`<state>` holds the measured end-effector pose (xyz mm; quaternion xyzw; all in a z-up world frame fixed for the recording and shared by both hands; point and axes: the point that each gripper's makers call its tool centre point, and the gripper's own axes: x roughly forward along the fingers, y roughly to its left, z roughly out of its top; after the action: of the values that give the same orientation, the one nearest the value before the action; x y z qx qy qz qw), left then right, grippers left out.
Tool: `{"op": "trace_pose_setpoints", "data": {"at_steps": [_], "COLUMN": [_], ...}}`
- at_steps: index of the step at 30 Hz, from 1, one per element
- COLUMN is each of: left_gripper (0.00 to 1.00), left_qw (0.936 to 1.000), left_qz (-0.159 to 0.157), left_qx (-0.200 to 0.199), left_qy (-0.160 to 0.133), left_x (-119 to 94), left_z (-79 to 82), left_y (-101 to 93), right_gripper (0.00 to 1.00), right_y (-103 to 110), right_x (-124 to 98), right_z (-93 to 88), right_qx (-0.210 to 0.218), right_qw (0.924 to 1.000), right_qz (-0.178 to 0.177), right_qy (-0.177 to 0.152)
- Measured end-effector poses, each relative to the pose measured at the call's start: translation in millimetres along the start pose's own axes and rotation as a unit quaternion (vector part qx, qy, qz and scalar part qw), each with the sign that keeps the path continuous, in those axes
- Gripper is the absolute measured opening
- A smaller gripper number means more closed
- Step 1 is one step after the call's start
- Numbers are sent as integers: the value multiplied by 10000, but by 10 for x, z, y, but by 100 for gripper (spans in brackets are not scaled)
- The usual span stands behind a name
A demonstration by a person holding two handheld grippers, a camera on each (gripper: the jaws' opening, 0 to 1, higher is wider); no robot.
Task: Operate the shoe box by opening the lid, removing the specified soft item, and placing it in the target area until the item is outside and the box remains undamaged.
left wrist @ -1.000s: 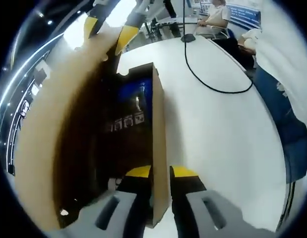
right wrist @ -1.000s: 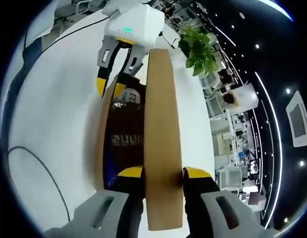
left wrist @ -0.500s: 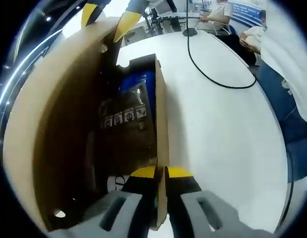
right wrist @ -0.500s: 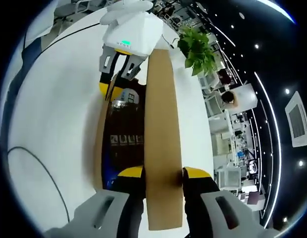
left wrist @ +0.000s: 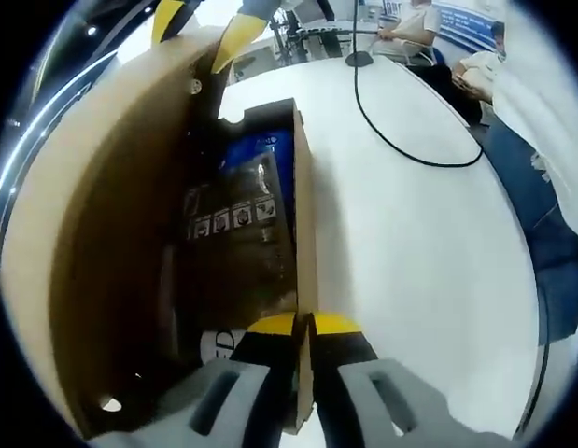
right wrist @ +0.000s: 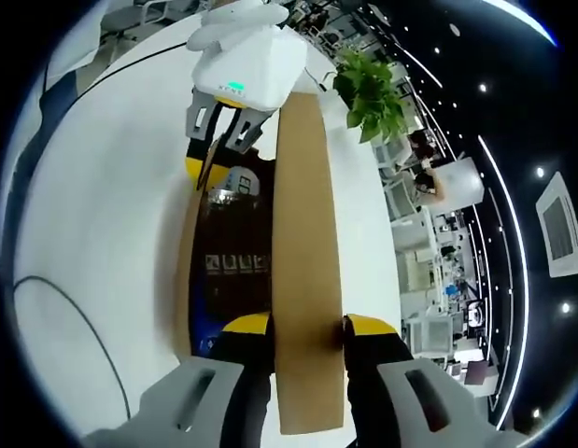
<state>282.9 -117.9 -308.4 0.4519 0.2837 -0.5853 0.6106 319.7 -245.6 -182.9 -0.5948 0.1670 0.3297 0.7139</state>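
A brown cardboard shoe box stands open on the white table. In the left gripper view my left gripper is shut on the box's right side wall, one jaw inside and one outside. The raised lid leans up on the left, its far edge pinched by my right gripper. Inside lies a blue soft item in a clear labelled bag. In the right gripper view my right gripper is shut on the lid, edge-on. The left gripper holds the far wall, and the bagged item lies between.
A black cable curls across the table beyond the box and shows again as the cable on the left. A person in jeans stands at the table's right edge, others sit at the far end. A potted plant stands past the box.
My left gripper's jaws have drawn together onto the box wall. The lid has swung a little further open, showing more of the bagged item. The right gripper keeps its grip.
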Motion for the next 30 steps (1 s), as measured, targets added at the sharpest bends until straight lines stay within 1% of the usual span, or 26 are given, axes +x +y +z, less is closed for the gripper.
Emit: {"op": "trace_pose_setpoints", "data": {"at_steps": [5, 10, 16, 17, 18, 23, 30], "left_gripper": [4, 3, 3, 3, 2, 2, 2], "left_qw": [10000, 9998, 9998, 9997, 9993, 9994, 9993], "left_qz": [-38, -77, -118, -119, -164, -221, -261], "left_qx": [-83, -88, -88, -135, -302, -190, -197], "left_qy": [38, 169, 149, 145, 169, 202, 168], "left_x": [5, 19, 15, 15, 16, 23, 34], "left_z": [-2, -1, -5, -6, -7, -9, -12], "left_y": [3, -3, -12, -19, -34, -25, -37], "right_gripper": [28, 28, 27, 27, 27, 26, 26], "right_y": [-3, -29, -96, -110, -129, -185, -243], "right_x": [-2, -6, -14, -17, -20, -23, -13], "right_z": [1, 1, 6, 7, 6, 6, 2], "right_qx": [-13, 26, 16, 18, 24, 9, 6], "right_qw": [10000, 10000, 10000, 10000, 10000, 10000, 10000], "right_qz": [7, 39, 34, 31, 22, 16, 39], "right_qy": [-4, -17, -25, -26, -23, -29, 0]}}
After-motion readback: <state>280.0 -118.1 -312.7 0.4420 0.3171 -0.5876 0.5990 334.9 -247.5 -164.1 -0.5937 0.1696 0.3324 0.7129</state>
